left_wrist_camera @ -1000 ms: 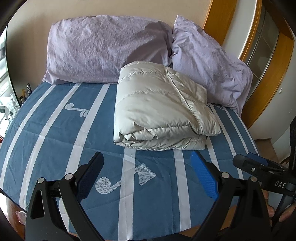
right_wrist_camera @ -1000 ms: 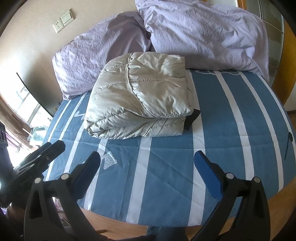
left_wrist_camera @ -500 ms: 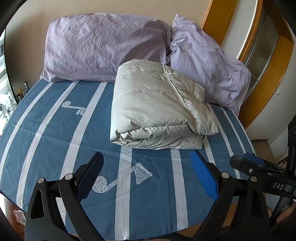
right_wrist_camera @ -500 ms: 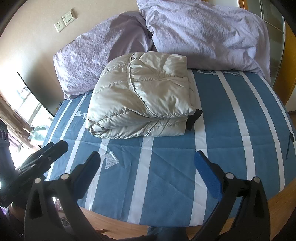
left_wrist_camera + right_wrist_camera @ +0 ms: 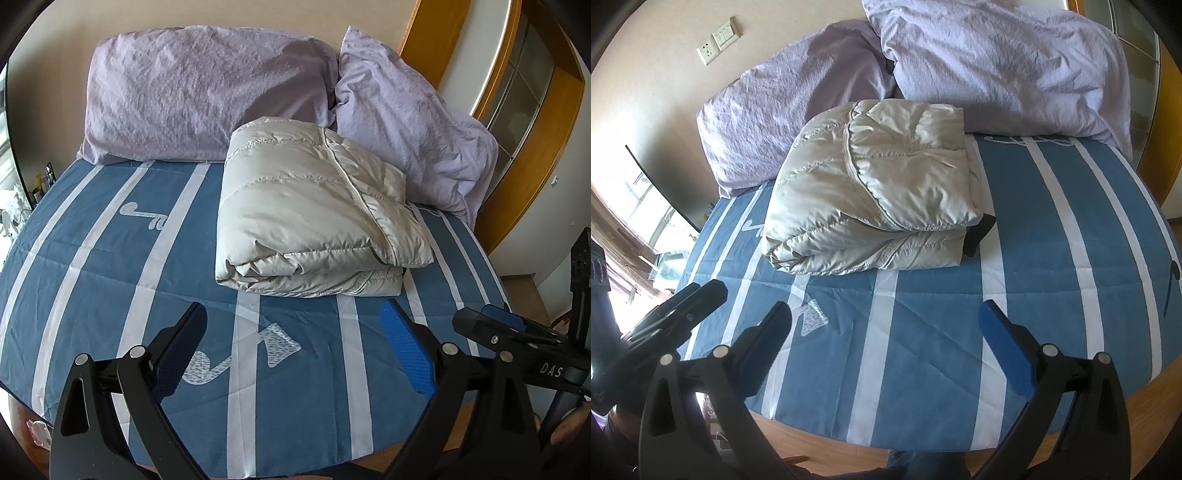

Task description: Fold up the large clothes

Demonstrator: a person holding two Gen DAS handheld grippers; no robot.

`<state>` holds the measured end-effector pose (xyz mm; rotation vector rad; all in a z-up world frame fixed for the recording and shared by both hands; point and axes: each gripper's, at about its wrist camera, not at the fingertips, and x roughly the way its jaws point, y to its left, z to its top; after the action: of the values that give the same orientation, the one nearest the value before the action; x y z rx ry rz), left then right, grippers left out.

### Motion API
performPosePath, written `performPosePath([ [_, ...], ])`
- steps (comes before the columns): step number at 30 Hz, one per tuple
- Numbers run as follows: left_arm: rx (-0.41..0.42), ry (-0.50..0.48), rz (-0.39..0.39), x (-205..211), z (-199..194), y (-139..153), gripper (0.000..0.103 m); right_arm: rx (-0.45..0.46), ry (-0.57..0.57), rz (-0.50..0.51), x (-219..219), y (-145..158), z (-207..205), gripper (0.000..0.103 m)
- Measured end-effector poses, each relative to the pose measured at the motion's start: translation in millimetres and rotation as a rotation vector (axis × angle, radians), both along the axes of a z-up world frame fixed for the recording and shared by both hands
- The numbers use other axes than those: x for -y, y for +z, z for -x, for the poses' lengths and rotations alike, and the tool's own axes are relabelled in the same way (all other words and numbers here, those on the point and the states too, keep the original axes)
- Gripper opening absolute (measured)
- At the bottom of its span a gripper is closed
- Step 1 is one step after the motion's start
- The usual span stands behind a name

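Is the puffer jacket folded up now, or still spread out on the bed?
Folded. The puffer jacket lies as a compact stacked bundle on the striped bedspread, layered edges facing the cameras; neither gripper touches it.

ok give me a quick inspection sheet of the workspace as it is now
surface: bed under a blue cover with white stripes
job's things: pale puffer jacket folded into a compact bundle, lying near the pillows
clutter: two lilac pillows at the head; a dark piece pokes out at the bundle's right edge
grippers: left gripper and right gripper both open, holding nothing, short of the jacket
cables: nothing seen
surroundings: wall socket, wooden door frame
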<state>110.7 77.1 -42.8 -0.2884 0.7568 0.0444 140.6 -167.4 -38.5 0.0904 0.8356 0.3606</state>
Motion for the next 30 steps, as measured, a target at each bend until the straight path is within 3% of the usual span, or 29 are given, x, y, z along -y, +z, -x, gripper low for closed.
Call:
performPosePath([
  [30, -0.010, -0.008, -0.001, 4.7, -3.2, -0.1, 0.096, -0.012, -0.004, -0.007, -2.6, -7.1, -0.3, 0.101],
])
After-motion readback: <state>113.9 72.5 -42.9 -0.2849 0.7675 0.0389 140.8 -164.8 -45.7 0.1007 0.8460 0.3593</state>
